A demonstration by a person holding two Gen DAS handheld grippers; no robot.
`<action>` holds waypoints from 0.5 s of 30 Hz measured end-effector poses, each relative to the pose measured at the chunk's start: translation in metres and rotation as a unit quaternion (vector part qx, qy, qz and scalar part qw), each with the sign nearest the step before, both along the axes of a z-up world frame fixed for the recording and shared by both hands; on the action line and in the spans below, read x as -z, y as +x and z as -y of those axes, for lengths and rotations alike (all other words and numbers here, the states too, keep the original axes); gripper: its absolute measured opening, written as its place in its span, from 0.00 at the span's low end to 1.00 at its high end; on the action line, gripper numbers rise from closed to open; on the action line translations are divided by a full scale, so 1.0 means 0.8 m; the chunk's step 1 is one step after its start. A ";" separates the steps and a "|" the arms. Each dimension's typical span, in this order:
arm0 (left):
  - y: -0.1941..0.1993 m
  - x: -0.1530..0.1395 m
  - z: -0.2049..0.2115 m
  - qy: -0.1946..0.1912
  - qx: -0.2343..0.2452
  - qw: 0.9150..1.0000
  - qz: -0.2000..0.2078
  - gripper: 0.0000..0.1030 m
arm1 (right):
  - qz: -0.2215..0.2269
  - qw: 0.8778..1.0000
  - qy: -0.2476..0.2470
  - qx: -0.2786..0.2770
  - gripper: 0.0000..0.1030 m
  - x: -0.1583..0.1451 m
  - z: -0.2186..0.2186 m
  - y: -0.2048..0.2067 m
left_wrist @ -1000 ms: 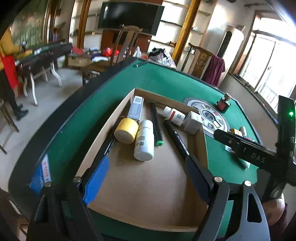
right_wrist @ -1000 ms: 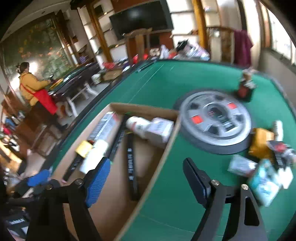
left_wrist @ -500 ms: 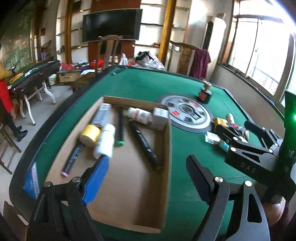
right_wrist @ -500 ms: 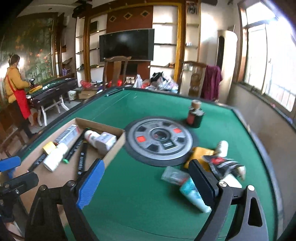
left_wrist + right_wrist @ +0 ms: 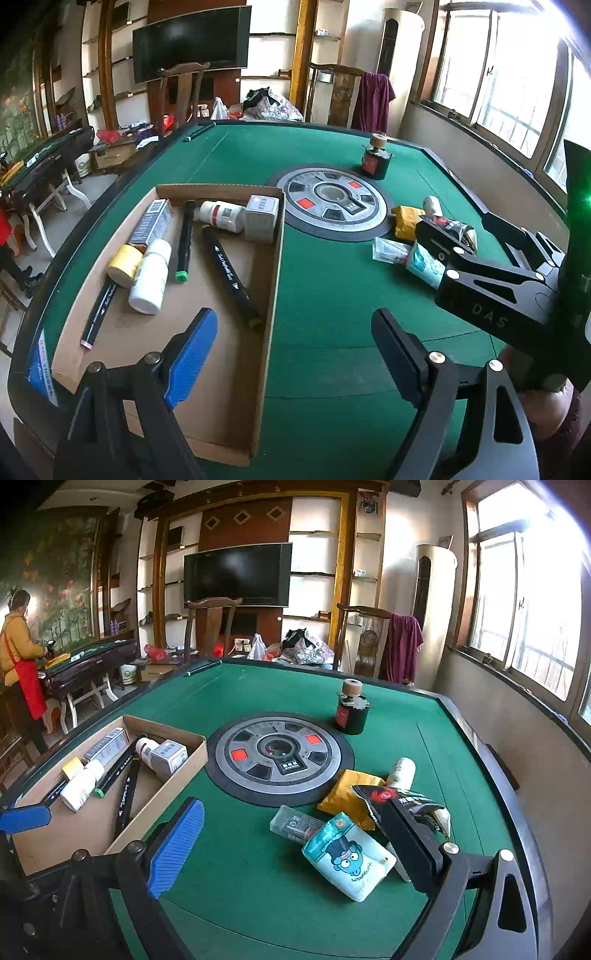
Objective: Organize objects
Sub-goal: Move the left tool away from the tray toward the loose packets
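1. Hovering spread and empty at the lower frame, the left gripper [image 5: 291,347] straddles the cardboard tray [image 5: 275,258] wall.
2. Having just widened, the right gripper [image 5: 291,834] frames the tissue pack [image 5: 347,856] lower centre: probably soft, light, best pinched across its width.

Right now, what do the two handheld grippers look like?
Both match: black metal frames with silver rivets. Left gripper and right gripper each have one jaw padded in ribbed blue and one in black. The right one's frame reads "DAS", with a green light on its body.
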State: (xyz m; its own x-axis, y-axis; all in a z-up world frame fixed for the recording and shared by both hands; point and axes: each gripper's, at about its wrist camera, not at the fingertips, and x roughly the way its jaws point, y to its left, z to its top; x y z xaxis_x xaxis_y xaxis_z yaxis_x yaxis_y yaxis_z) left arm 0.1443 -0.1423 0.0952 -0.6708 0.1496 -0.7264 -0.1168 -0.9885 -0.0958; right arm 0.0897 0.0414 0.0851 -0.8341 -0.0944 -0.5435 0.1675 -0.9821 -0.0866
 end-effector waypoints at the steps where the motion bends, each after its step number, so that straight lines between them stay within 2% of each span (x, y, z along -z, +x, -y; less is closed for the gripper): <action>1: -0.001 0.001 -0.002 -0.001 0.001 1.000 0.001 0.82 | 0.000 1.000 0.000 0.000 0.96 0.000 -0.001 0.001; 15: -0.010 0.012 -0.030 -0.014 0.015 1.000 0.017 0.82 | 0.006 1.000 -0.010 0.011 0.96 0.004 -0.029 -0.005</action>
